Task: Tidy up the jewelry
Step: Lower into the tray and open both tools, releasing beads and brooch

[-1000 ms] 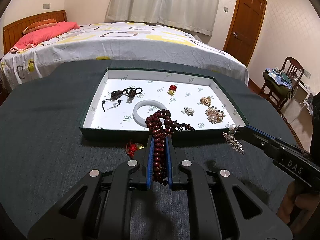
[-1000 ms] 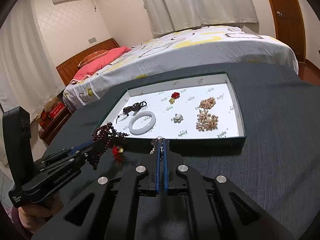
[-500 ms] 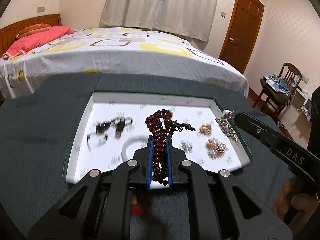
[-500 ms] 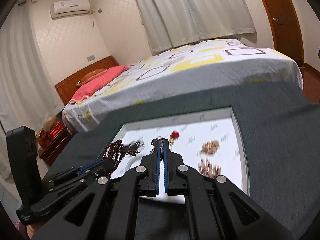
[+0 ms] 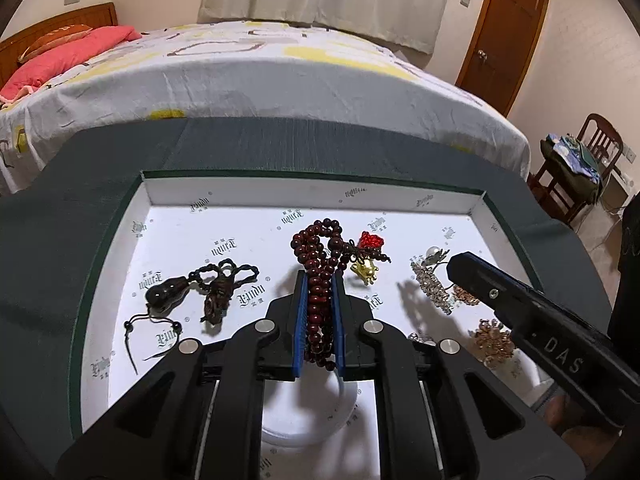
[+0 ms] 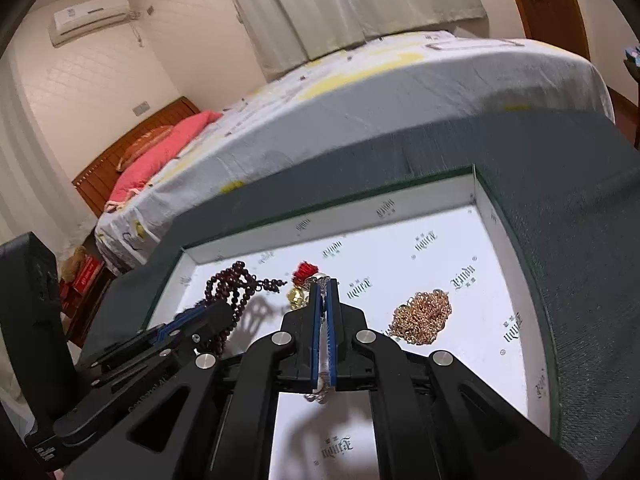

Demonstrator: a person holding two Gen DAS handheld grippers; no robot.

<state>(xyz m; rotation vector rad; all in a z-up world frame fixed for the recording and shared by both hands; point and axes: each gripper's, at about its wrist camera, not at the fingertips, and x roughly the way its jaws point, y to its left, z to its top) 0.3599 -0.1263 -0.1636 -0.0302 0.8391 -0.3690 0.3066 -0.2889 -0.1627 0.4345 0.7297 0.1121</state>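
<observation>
Black gripper [image 5: 319, 280] frames — blue pads, silver screws, perhaps "DAS" lettering.

Dark red bead string [image 5: 318, 280] and silver rhinestone brooch [image 5: 430, 280] hang above the white tray [image 5: 304, 196] (right of middle), each clamped.

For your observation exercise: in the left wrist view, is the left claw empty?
No, the left claw is shut on the dark red bead strand, which hangs above the white tray.
</observation>
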